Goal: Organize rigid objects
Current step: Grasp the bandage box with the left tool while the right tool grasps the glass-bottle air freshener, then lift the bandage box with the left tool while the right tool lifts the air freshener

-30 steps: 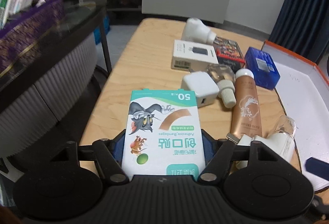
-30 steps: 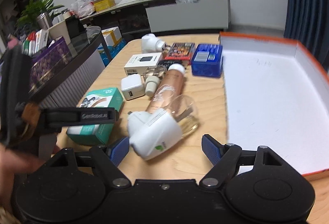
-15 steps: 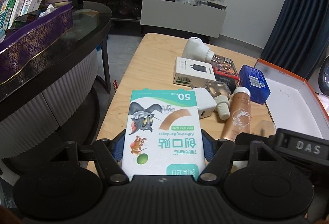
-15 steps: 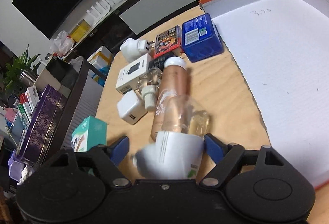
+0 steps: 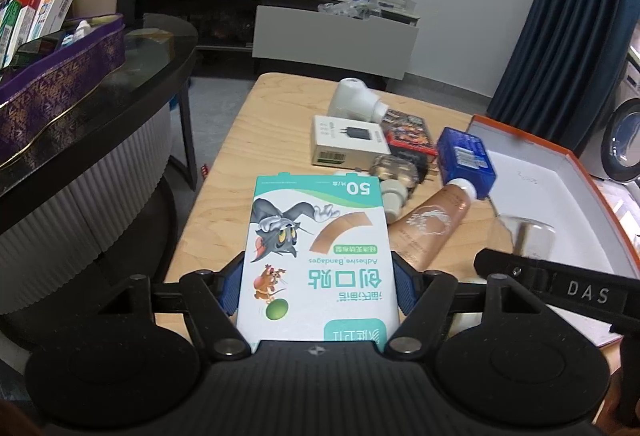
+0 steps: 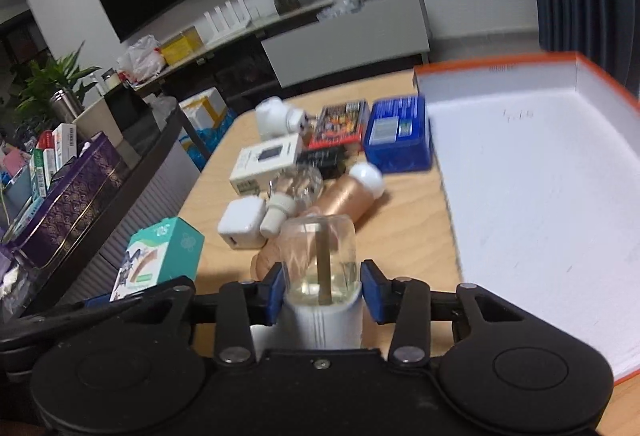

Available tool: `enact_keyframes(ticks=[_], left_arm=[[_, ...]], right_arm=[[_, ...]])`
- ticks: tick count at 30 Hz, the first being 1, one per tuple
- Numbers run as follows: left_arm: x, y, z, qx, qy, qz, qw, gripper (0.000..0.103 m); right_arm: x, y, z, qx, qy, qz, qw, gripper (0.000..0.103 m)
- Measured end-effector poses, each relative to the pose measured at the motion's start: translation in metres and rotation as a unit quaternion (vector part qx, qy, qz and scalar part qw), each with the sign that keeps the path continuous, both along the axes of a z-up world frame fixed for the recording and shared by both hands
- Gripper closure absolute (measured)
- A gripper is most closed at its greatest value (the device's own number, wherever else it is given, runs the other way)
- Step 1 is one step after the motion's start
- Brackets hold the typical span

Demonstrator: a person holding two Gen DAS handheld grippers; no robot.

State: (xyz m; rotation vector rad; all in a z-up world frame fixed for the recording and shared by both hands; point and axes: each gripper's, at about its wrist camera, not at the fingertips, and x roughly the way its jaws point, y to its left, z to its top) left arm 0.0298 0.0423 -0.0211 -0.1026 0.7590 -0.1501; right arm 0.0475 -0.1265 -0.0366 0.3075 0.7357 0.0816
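Our right gripper is closing its jaws on the clear glass bottle with white plastic base, long axis pointing to 12 o'clock. The open orange-rimmed box lies at 2 o'clock, nearer this hand. Our left gripper pinches the flat cardboard bandage box.

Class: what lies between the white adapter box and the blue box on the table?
The red patterned box and a small black item, clearest in the right wrist view.
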Motion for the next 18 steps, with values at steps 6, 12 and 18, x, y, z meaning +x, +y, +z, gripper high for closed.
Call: enact_keyframes(ticks=[6,12,18], left_arm=[[-0.005,-0.017,0.009,-0.006,-0.016,-0.016,0.9997,0.031],[-0.008,-0.042,0.023,-0.011,-0.032,-0.042,0.9985,0.031],[0.000,-0.072,0.034,-0.016,-0.040,-0.071,0.9965,0.031]], right_arm=[[-0.014,-0.007,0.017,-0.040,-0.036,0.001,0.999,0.055],[-0.020,-0.027,0.036,-0.050,-0.049,-0.023,0.997,0.055],[-0.020,-0.059,0.055,-0.074,-0.056,-0.056,0.994,0.055]])
